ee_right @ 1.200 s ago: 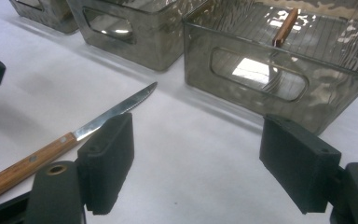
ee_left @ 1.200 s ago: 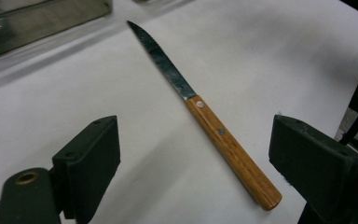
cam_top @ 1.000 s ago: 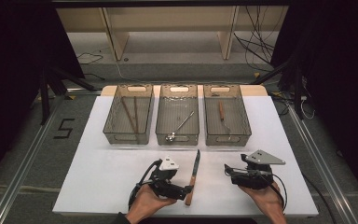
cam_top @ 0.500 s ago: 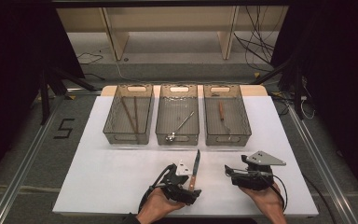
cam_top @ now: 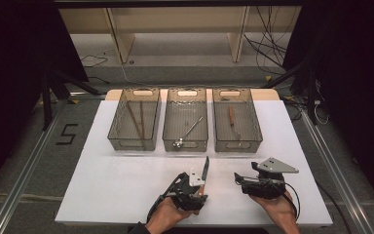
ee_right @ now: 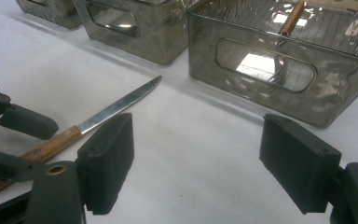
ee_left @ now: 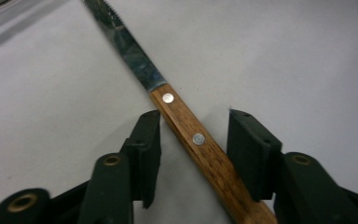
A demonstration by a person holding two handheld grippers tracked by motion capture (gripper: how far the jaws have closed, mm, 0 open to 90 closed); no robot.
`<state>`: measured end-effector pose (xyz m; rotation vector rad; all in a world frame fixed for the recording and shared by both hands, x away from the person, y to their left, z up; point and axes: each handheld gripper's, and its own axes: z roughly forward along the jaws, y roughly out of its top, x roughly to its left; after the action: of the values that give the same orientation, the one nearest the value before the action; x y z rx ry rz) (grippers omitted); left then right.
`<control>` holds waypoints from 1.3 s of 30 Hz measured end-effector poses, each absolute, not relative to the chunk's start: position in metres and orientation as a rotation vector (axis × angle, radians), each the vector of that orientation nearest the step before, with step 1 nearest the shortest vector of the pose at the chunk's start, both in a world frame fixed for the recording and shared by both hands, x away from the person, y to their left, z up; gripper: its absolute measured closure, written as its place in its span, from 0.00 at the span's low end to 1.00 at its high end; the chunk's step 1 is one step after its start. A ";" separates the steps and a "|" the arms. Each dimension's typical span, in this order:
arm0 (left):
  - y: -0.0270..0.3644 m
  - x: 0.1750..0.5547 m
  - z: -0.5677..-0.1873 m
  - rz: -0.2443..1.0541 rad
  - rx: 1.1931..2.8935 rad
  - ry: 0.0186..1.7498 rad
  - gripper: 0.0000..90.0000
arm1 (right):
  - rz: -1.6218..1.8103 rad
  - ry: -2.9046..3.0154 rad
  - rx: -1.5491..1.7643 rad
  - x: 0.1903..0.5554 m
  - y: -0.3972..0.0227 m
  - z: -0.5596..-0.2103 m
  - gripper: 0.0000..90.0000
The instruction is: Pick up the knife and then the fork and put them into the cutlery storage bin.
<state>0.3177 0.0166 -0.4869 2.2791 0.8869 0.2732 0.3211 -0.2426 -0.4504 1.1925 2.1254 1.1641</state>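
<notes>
Knife [ee_left: 186,128] between open left claw [ee_left: 193,140]

I see a grey floor [cam_top: 39,161], a wooden shelf unit [cam_top: 175,24] far behind, black cables [cam_top: 268,48] at far right.

Both grippers are built in black, the left gripper [cam_top: 191,194] topped by a small white block and the right gripper [cam_top: 262,184] by a grey three-cornered plate. Brass-coloured pivot screws are set behind the thick, blocky black jaws. A black cable is trailed from each.
</notes>
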 end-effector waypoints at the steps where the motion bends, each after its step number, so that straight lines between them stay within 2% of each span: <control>1: 0.017 0.318 -0.487 0.279 2.281 0.886 0.66 | 1.165 2.126 1.191 0.321 -0.243 -0.450 0.30; 7: 0.021 0.321 -0.486 0.276 2.278 0.896 0.77 | 1.167 2.126 1.186 0.321 -0.243 -0.450 0.30; 15: 0.023 0.323 -0.486 0.268 2.272 0.907 0.82 | 1.167 2.128 1.183 0.321 -0.243 -0.450 0.30; 39: 0.037 0.337 -0.483 0.127 2.261 0.879 0.85 | 1.204 2.142 1.125 0.318 -0.239 -0.448 0.30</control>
<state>0.3369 0.0375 -0.4833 2.2613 0.8792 0.1274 0.3182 -0.2391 -0.4478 1.1254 2.1418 1.2040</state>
